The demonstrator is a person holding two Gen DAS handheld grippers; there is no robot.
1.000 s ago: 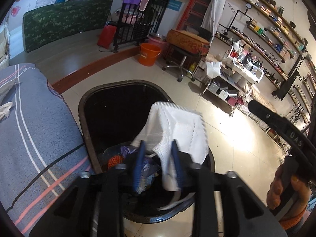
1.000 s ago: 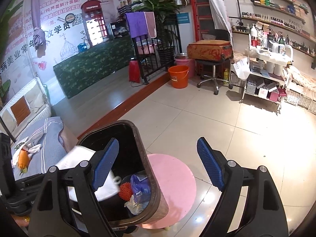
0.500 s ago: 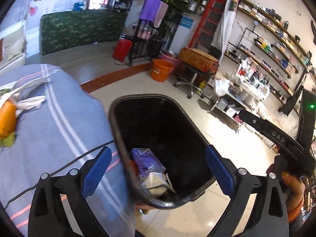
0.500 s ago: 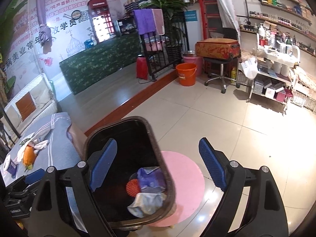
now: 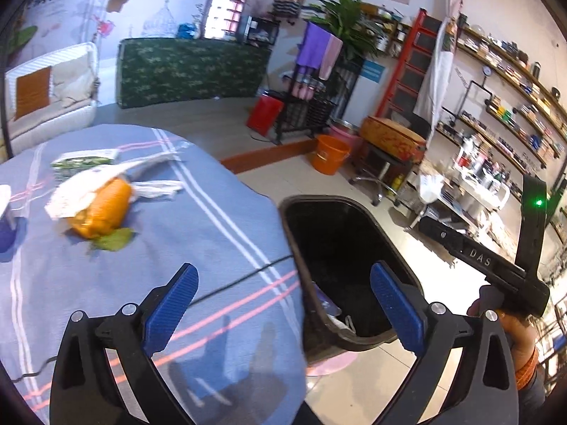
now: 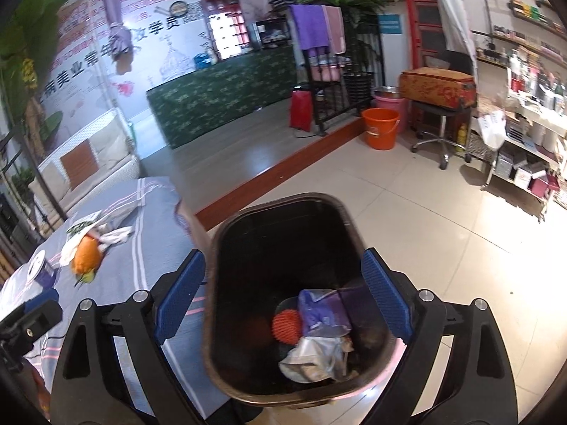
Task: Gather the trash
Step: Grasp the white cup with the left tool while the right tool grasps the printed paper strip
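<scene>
A black trash bin (image 6: pixel 283 209) stands on the floor beside a table with a blue striped cloth (image 5: pixel 212 233). In the bin lie a white tissue (image 6: pixel 315 357), a purple wrapper (image 6: pixel 322 310) and an orange net ball (image 6: pixel 286 326). On the cloth lies an orange wrapper (image 5: pixel 101 207) with white tissue (image 5: pixel 88 180) and a green leaf (image 5: pixel 111 241). My left gripper (image 5: pixel 283 304) is open and empty over the table edge and the bin (image 5: pixel 340 233). My right gripper (image 6: pixel 283 297) is open and empty above the bin.
A purple cup (image 6: pixel 40 271) stands on the cloth at the left. A pink mat (image 5: pixel 329 364) lies under the bin. An orange bucket (image 6: pixel 382 127), a stool with a box (image 6: pixel 437 88) and shelves of bottles (image 5: pixel 506 134) stand on the tiled floor beyond.
My left gripper opened and dropped the white tissue into the bin, then swung left over the table. My right gripper moved over the bin.
</scene>
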